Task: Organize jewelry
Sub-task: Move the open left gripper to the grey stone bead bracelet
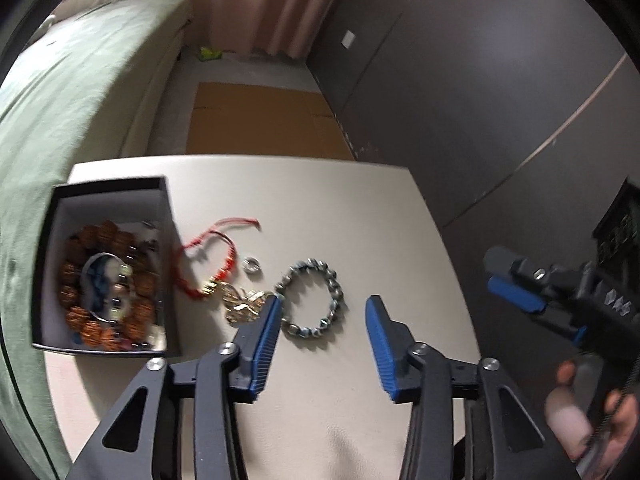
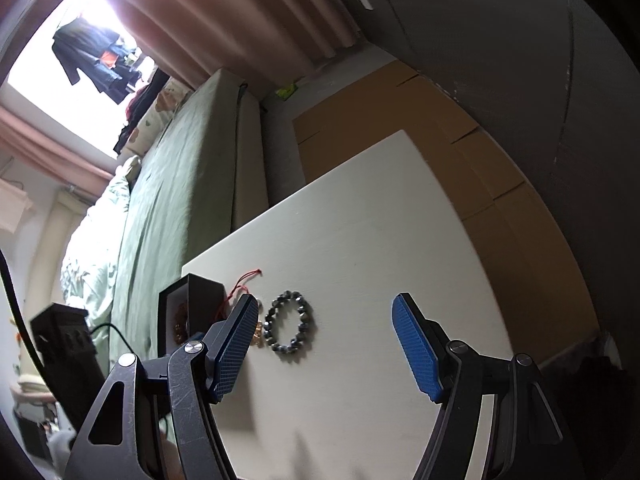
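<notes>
Dim room, window point(image 2: 60, 60) glare, motion blur, fisheye-warped edges

Bedroom in a home: green-sheeted bed point(image 2: 180, 184) by pink curtains point(image 2: 248, 12); clothes point(image 2: 96, 56), seemingly laundry, hang at the window; cardboard point(image 1: 260, 120) on floor.

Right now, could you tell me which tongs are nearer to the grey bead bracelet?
Left. The left tongs hover open right over the grey bead bracelet; the right tongs are open too, held farther off to its right.
</notes>
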